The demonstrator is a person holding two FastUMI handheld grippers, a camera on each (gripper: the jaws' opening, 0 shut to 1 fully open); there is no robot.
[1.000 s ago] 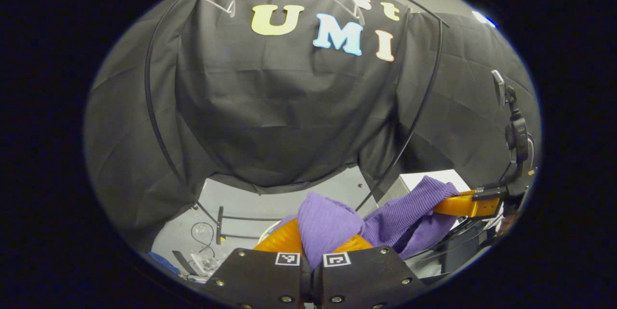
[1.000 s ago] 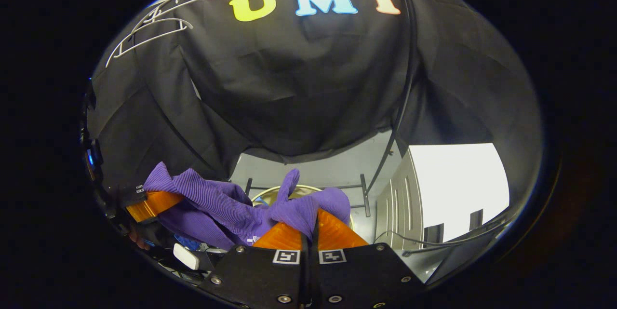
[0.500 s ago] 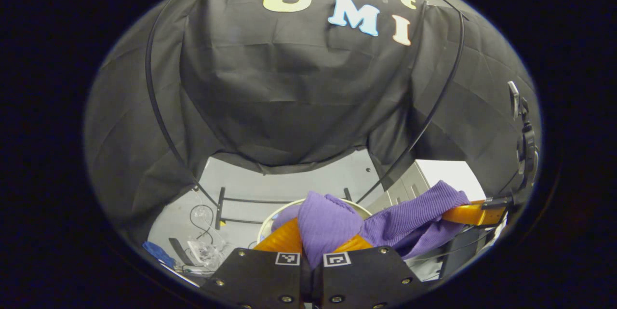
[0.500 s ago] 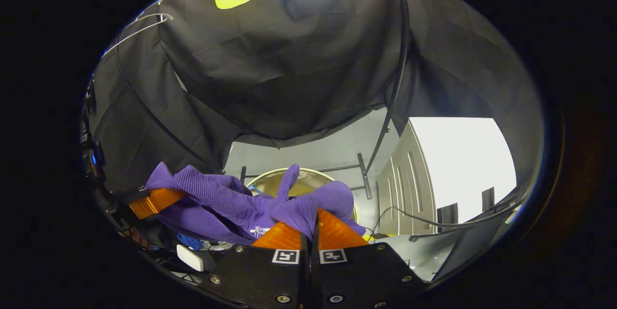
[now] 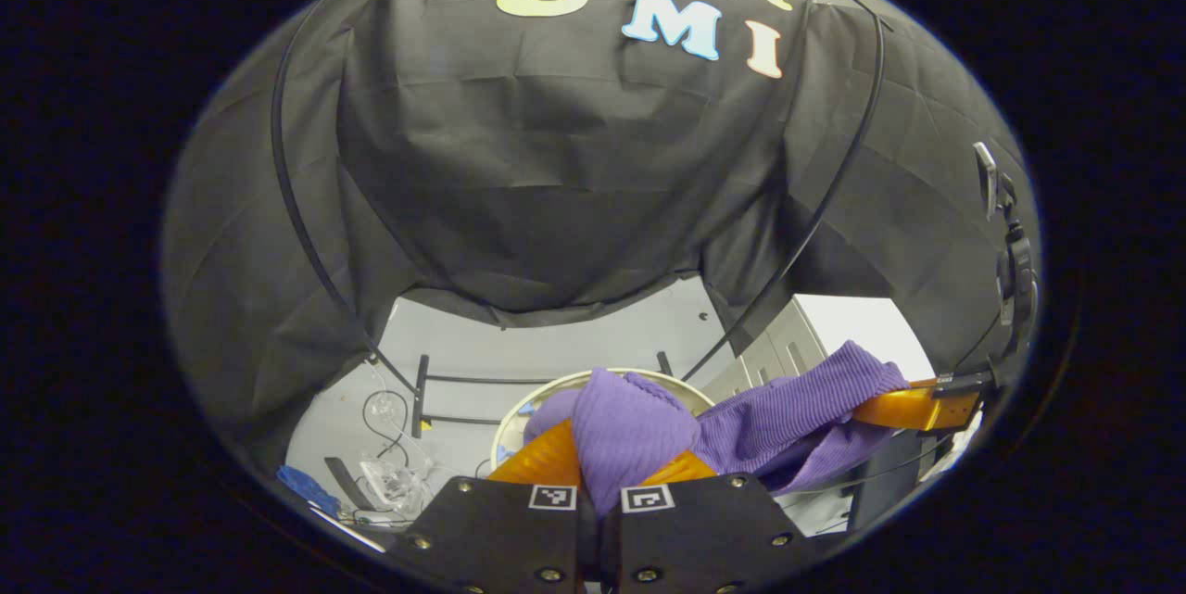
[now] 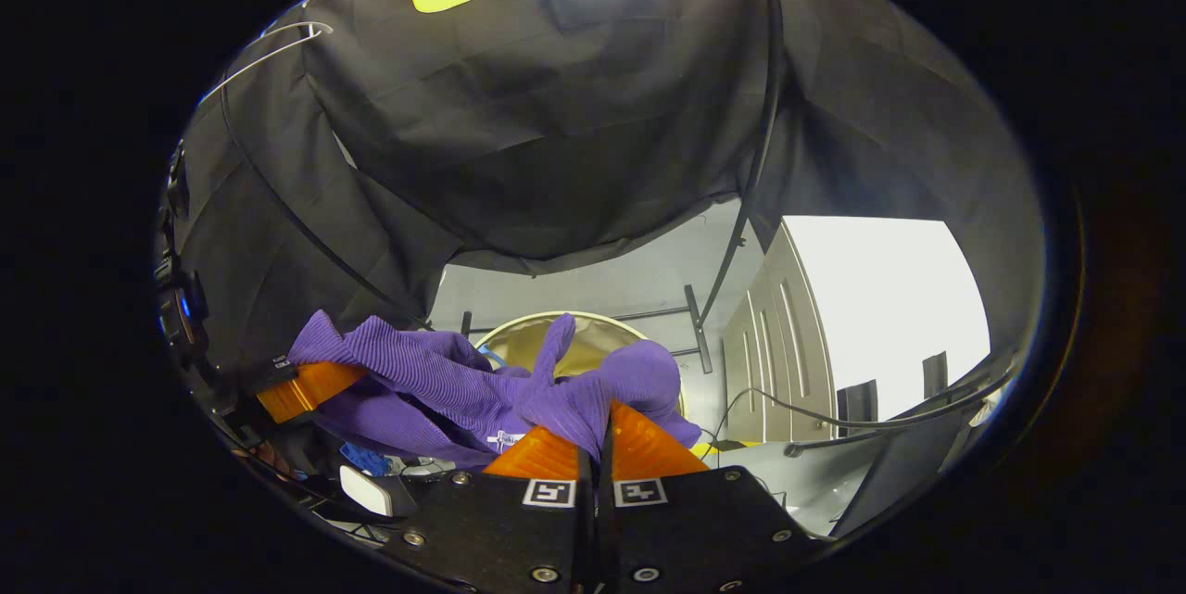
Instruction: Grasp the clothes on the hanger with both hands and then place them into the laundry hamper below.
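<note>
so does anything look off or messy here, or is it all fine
Nothing with the task: both grippers, left and right, pinch the purple garment above the hamper. The one untidy spot is loose cables and clear plastic on the floor.

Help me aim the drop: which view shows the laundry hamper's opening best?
The right gripper view: the laundry hamper shows its round rim and part of its inside beyond the purple garment. In the left gripper view only an arc of the rim shows; the garment, pinched in the left gripper, covers the rest.
</note>
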